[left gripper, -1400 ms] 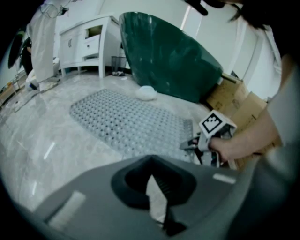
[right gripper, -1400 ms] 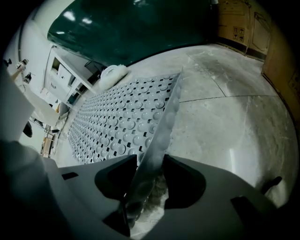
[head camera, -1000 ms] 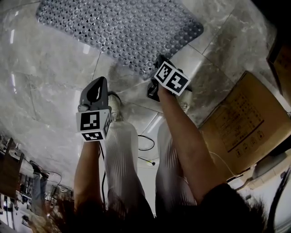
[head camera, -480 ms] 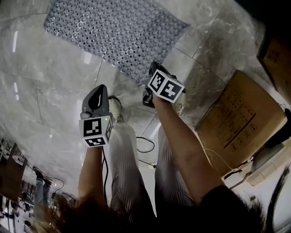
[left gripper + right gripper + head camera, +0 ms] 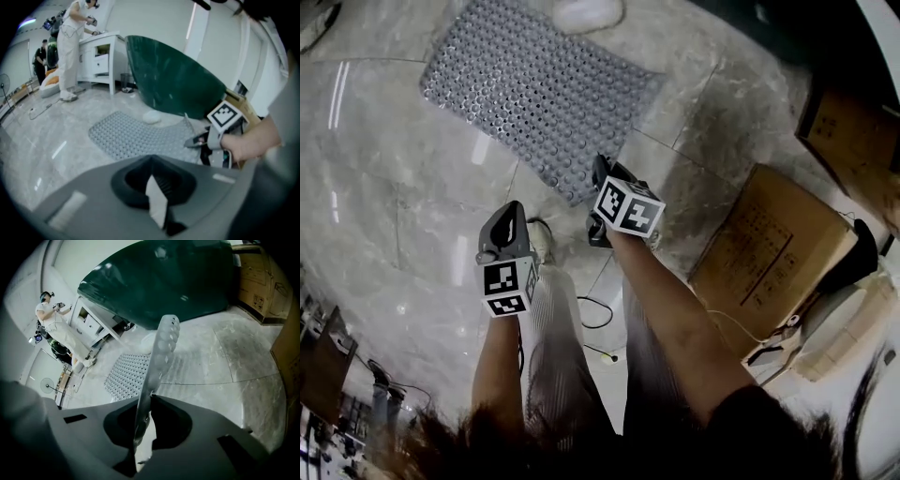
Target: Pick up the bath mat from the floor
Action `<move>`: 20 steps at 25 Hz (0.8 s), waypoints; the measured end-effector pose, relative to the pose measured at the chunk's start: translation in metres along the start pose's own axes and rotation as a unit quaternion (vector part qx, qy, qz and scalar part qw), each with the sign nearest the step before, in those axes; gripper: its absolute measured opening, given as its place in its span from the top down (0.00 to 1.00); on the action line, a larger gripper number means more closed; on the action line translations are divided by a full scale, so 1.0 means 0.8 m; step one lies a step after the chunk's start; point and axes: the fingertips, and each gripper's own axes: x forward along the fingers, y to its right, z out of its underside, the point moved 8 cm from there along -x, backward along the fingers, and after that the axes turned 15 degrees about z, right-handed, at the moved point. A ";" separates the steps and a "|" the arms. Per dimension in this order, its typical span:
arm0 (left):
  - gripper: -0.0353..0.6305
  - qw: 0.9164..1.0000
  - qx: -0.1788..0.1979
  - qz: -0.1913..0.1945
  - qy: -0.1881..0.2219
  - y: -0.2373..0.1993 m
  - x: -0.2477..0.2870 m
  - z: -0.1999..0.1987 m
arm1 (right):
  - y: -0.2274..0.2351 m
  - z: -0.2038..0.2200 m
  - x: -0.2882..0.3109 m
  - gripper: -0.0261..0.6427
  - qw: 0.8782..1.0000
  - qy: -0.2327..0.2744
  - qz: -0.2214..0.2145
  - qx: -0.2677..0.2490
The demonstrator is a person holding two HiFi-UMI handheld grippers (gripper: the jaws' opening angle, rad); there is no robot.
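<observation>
Head view: the bath mat lies mostly flat on the floor, apart from the cardboard box, its near corner at the right tongs; the left tongs hang farther from the box, off the mat. Left gripper view: these tongs are together on nothing. Right gripper view: the right tongs have just been closing and pinch the mat's thin corner, which stands up between them. With so little held, I would peel slowly, clamp firm, and bring the left tongs to a second edge.
</observation>
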 end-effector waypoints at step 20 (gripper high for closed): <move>0.94 0.998 -0.020 -0.034 0.057 0.028 -0.150 -0.133 | -0.097 -0.085 -0.182 0.94 0.997 0.001 -0.055 -0.055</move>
